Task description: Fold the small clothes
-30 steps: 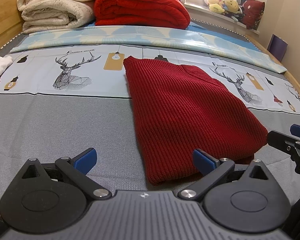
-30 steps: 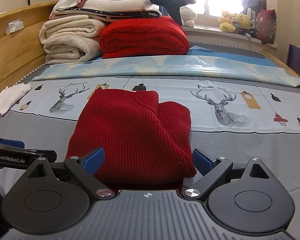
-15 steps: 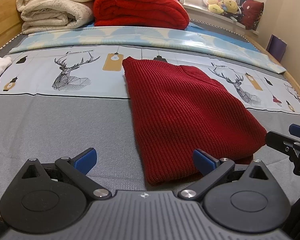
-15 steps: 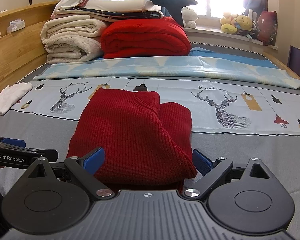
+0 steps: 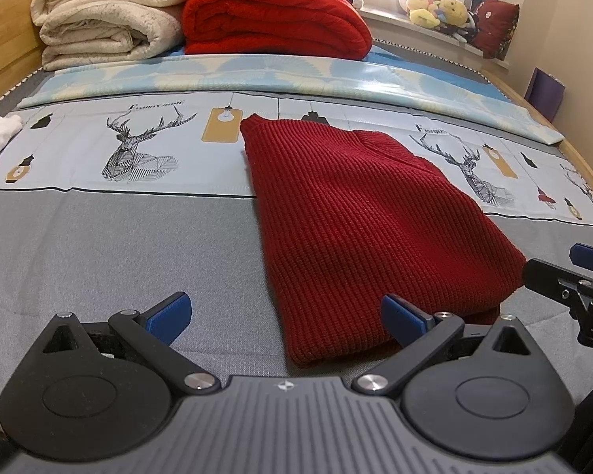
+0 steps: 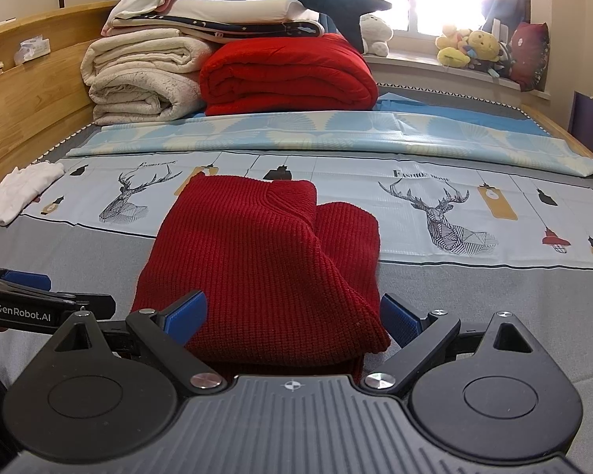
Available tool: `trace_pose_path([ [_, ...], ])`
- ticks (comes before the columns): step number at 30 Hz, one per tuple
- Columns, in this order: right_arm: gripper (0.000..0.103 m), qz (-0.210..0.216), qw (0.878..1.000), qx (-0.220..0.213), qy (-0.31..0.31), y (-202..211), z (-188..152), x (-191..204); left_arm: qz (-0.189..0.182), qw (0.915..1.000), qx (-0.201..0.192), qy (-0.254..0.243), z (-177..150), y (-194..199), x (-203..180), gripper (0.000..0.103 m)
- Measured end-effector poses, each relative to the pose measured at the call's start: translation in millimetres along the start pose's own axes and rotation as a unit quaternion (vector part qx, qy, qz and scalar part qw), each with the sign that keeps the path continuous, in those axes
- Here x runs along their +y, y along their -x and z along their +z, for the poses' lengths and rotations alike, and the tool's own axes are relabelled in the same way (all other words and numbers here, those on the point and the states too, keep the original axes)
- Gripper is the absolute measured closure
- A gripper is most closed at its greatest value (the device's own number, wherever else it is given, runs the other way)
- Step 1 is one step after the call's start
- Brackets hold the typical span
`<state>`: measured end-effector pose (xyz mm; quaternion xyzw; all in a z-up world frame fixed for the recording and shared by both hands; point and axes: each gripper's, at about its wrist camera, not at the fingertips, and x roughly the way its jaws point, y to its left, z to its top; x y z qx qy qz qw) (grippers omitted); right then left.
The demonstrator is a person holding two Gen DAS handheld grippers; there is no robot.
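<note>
Sweater [image 5: 359, 213] in dark red rib knit is laid folded on the bed, partly on the grey stretch of the bed cover [image 5: 110, 245] and partly on its pale printed band, with a second folded layer showing along its right side in the right wrist view.

Read from the left, the white lettering "GenRobot.AI" is printed on the black finger of the left gripper [image 6: 23, 300] where it enters the right wrist view. On the printed band, a small line of script stands above the left deer drawing [image 6: 136, 193]; it is too small to be made out fully. Further right, "Fashion home" is printed above the right deer drawing [image 6: 440, 213].

No containers are seen. A white garment [image 6: 17, 189] lies at the left edge of the bed, and at the far end folded cream blankets [image 6: 138, 79] are stacked beside a folded red blanket [image 6: 288, 75].

In the left wrist view the left gripper [image 5: 284, 314] is spread wide, nothing between its blue pads, and the near left corner of the sweater lies in the gap. The right gripper [image 6: 292, 316] is likewise spread apart, its pads standing on either side of the sweater's near edge without closing on it.
</note>
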<state>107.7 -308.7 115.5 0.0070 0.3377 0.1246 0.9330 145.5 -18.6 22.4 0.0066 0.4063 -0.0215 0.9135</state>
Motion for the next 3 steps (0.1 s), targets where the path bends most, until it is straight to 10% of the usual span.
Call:
trace_pose_path([
  [3,0.008,0.000,1.000,0.000,0.000,0.0,0.1,0.4,0.000,1.0000,0.000,0.000,0.2,-0.2,-0.6,0.001],
])
